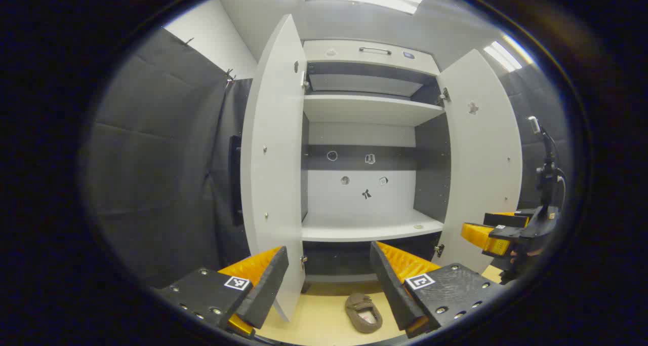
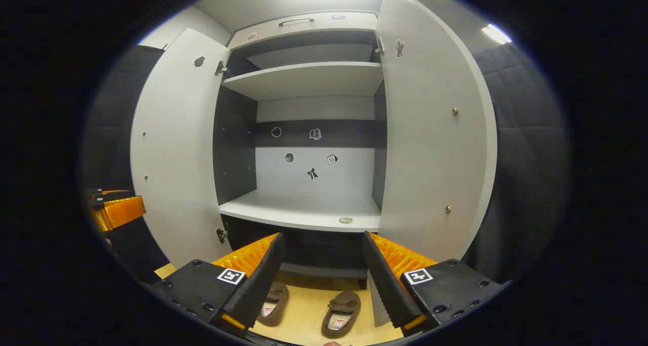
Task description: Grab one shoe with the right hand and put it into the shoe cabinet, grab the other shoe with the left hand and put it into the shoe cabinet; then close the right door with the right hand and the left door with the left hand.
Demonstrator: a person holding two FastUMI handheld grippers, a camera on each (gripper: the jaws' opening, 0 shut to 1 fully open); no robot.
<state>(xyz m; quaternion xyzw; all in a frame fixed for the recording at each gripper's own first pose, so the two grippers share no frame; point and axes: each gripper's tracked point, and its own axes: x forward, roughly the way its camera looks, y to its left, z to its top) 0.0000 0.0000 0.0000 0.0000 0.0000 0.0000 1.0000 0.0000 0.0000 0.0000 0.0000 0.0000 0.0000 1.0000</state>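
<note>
A: On the floor in front of the cabinet: both shoes, brown slip-ons, side by side. Right shoe sits between the right gripper fingers' line of sight, left shoe half hidden behind one finger.

B: Orientation?

A: Long axes run toward the cabinet, roughly parallel, toes at the cabinet end as far as I can tell. In the left gripper view one shoe lies slightly angled.

B: Step?

A: First one, nothing grabbed. Right gripper wide open, empty. Left gripper likewise.

B: Next?

A: Probably drop the right gripper, straddle a shoe across its width, close. Both doors, right door and left door, stand open, lower shelf bare.
</note>
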